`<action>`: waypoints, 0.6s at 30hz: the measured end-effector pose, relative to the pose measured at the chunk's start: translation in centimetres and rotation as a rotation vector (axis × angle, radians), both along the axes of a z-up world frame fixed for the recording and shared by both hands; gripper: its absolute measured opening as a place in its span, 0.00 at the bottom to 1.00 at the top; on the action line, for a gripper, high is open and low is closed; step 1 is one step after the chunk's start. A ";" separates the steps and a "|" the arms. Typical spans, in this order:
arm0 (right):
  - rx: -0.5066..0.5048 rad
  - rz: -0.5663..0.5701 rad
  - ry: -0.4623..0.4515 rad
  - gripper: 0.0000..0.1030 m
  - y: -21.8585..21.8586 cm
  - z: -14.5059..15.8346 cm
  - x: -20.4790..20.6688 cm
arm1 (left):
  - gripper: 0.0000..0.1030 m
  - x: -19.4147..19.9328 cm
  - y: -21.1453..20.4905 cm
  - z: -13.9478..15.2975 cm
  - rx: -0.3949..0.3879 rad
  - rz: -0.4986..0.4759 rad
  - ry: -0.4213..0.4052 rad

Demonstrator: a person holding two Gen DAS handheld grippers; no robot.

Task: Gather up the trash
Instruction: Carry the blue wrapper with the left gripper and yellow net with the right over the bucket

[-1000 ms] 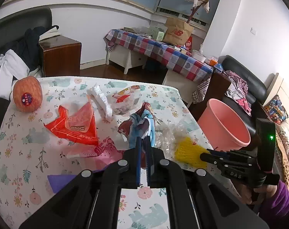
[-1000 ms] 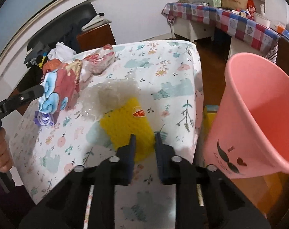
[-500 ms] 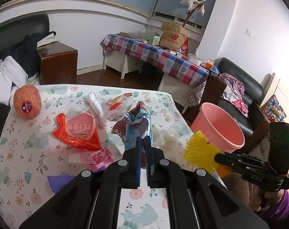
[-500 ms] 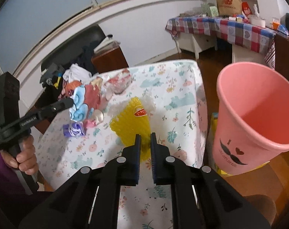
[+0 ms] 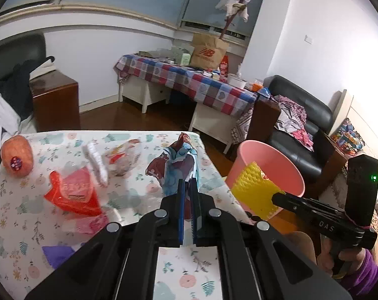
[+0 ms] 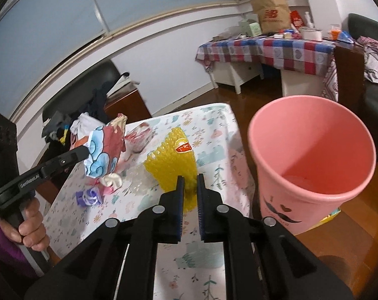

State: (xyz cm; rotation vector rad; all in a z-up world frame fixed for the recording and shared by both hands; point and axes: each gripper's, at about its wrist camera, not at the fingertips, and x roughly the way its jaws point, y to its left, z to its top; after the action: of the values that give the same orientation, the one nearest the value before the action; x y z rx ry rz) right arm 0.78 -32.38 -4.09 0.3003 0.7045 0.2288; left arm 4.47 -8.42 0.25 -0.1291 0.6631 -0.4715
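My left gripper [image 5: 187, 183] is shut on a crumpled blue, white and maroon wrapper [image 5: 179, 162], held above the table; it also shows in the right wrist view [image 6: 105, 147]. My right gripper [image 6: 189, 182] is shut on a yellow foam net [image 6: 175, 160] with a red sticker, held in the air left of the pink bin [image 6: 311, 165]. In the left wrist view the net [image 5: 253, 190] hangs in front of the bin [image 5: 271, 160]. A red wrapper [image 5: 74, 192], a white wrapper [image 5: 96, 162] and a clear bag [image 5: 124, 155] lie on the table.
The table has a floral cloth [image 5: 34, 215]. An apple [image 5: 16, 155] sits at its far left. A purple scrap [image 5: 57, 255] and a pink wrapper [image 5: 89, 222] lie near the front. A checked-cloth table [image 5: 189, 80] and a black sofa [image 5: 298, 125] stand beyond.
Both grippers have lifted their trash off the table. The right one has carried the yellow net up and toward the pink bin. The left has raised the wrapper.
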 end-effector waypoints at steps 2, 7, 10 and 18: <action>0.002 -0.027 -0.008 0.10 -0.7 0.0 -0.1 | 0.03 0.1 -0.8 0.2 0.003 -0.019 -0.006; 0.009 -0.104 -0.015 0.10 -2.7 -0.1 -0.3 | 0.03 0.1 -3.1 0.7 0.008 -0.065 -0.018; 0.020 -0.156 -0.022 0.10 -4.0 -0.2 -0.3 | 0.03 0.1 -4.4 0.8 0.015 -0.095 -0.029; 0.026 -0.277 -0.031 0.10 -7.2 -0.9 -1.2 | 0.03 0.6 -8.5 1.0 0.021 -0.161 -0.033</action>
State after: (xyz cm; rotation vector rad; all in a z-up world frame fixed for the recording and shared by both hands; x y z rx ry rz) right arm -0.44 -39.54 -4.94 0.4144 0.6221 -0.0205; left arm 5.08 -16.90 1.22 -0.0478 0.6492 -0.6199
